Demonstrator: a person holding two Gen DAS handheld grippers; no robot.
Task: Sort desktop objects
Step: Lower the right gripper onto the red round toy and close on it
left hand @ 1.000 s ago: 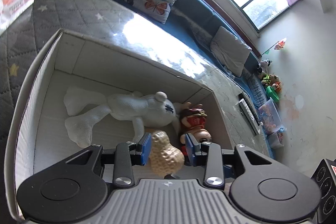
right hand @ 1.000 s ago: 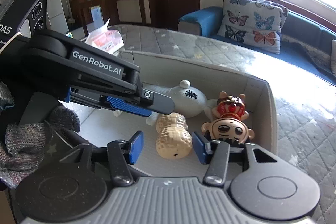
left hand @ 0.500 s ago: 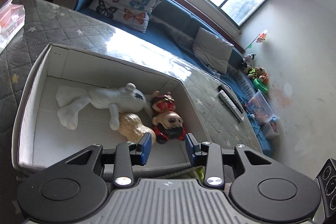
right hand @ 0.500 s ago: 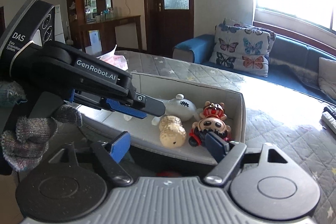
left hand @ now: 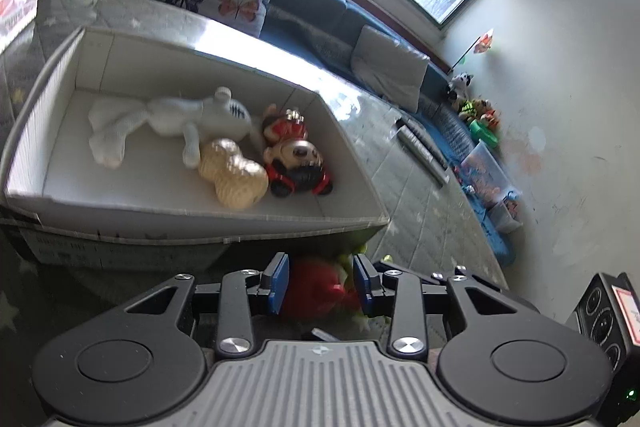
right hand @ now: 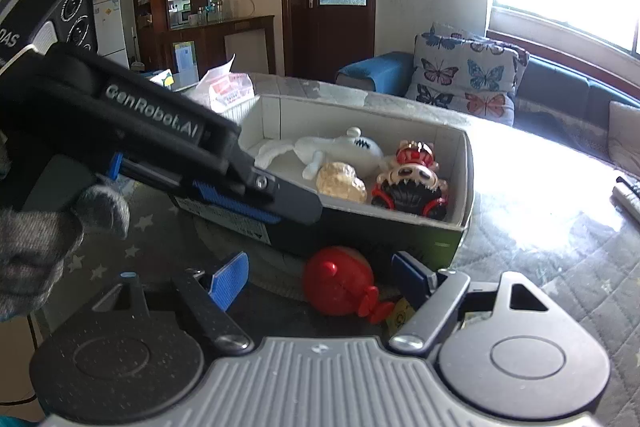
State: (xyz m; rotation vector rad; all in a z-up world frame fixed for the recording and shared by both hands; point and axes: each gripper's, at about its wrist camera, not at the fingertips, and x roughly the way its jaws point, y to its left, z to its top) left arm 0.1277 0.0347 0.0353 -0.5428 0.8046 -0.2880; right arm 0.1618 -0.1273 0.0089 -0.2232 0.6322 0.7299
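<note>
An open cardboard box (left hand: 188,213) (right hand: 466,163) on the table holds a white plush toy (left hand: 168,119) (right hand: 344,149), a peanut-shaped toy (left hand: 234,173) (right hand: 340,183) and a red-and-black figurine (left hand: 296,157) (right hand: 412,179). A red round toy (right hand: 338,281) (left hand: 314,287) lies on the table in front of the box. My left gripper (left hand: 320,283) is open, its pads either side of the red toy without touching. My right gripper (right hand: 320,275) is open wide above the same toy.
A tissue pack (right hand: 230,89) lies beyond the box. A remote (left hand: 420,151) lies on the table to the right. A blue sofa with a butterfly cushion (right hand: 464,79) runs along the window wall. The left gripper's body (right hand: 160,143) crosses the right wrist view.
Both grippers pulled back out of the box and lowered in front of it. The peanut toy now lies in the box. The right gripper opened wider.
</note>
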